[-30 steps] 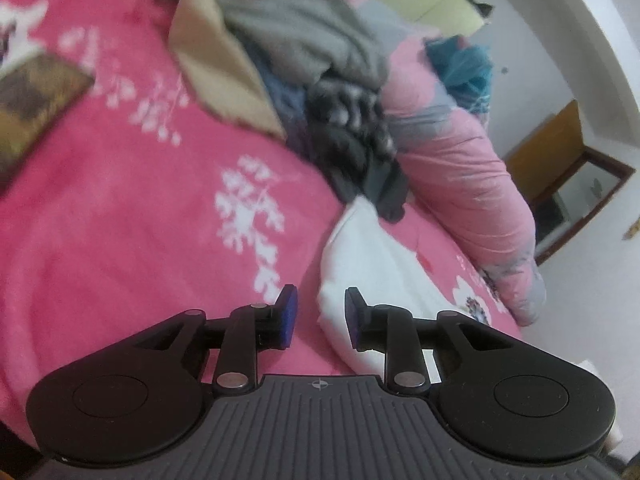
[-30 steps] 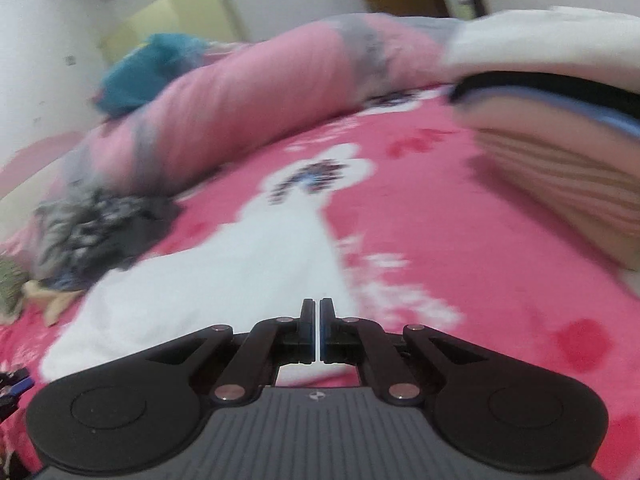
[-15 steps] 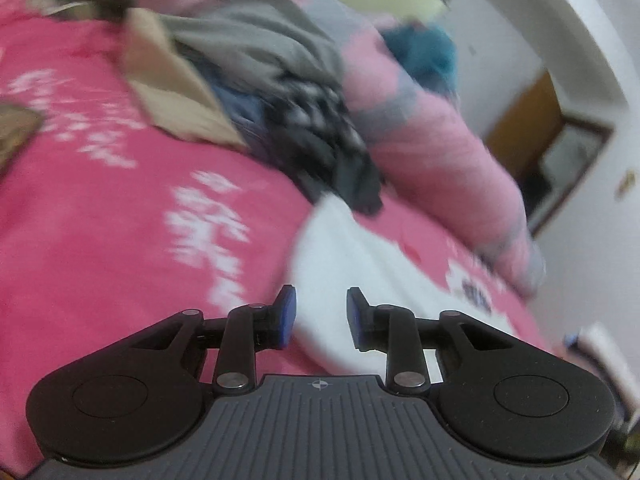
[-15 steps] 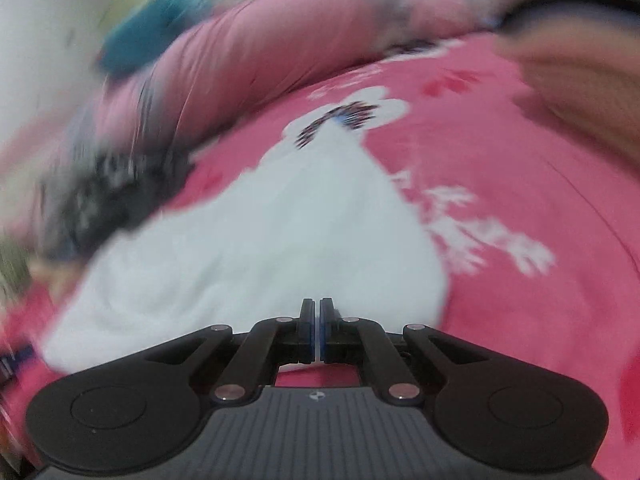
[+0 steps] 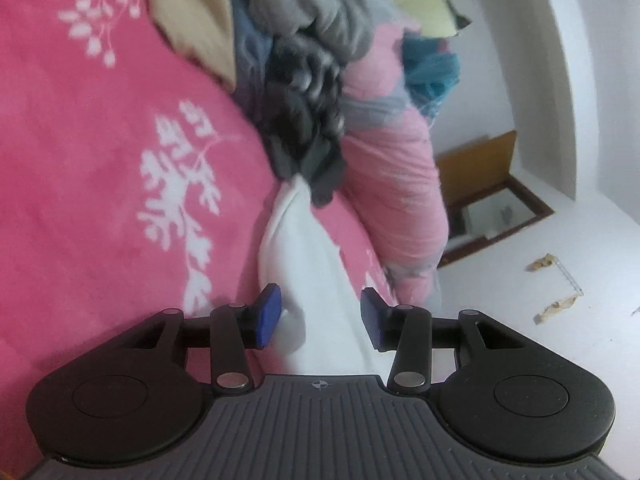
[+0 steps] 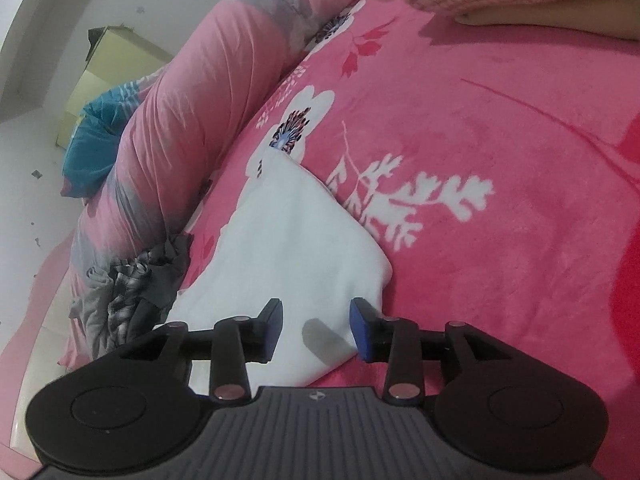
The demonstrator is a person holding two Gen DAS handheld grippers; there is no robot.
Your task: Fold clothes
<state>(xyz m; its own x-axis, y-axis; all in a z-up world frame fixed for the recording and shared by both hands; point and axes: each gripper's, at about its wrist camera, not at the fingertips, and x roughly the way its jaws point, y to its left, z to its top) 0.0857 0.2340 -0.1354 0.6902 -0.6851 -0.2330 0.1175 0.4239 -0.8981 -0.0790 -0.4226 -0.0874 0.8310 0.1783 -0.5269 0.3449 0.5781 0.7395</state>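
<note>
A pink blanket (image 6: pixel 500 152) printed with white leafy sprigs covers the bed. Along its far side lies a long rolled quilt (image 6: pixel 188 120), pink with grey bands. A yellow cabinet (image 6: pixel 104 80) stands against the white wall (image 6: pixel 36 32) beyond the quilt. In the left wrist view a wooden door (image 5: pixel 476 164) and a dark-framed mirror (image 5: pixel 500 216) sit at the right, beside the white wall.

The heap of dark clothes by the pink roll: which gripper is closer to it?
Left, as far as I can tell. The left gripper points toward the heap; the right gripper has it off to its side.
</note>
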